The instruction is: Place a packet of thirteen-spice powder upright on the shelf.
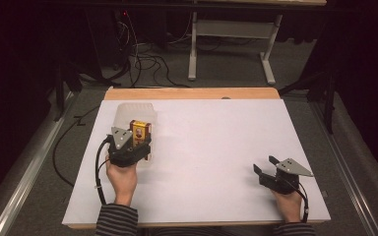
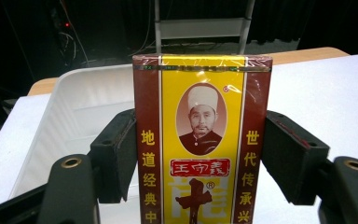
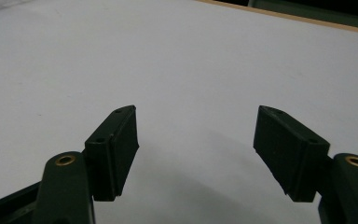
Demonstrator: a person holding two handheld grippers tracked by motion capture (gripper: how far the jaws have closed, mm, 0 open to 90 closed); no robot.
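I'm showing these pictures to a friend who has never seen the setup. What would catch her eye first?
Most likely the red and yellow box with a portrait on its front, clamped upright in the left gripper at the table's left. Just behind it stands a clear plastic tub on the white table. At the right, the right gripper rests with its jaws open and nothing between them.

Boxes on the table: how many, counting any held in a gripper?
1. The red-and-yellow box is clamped upright in the left gripper, over the near end of the clear plastic bin. The gripper could hide more in the bin.
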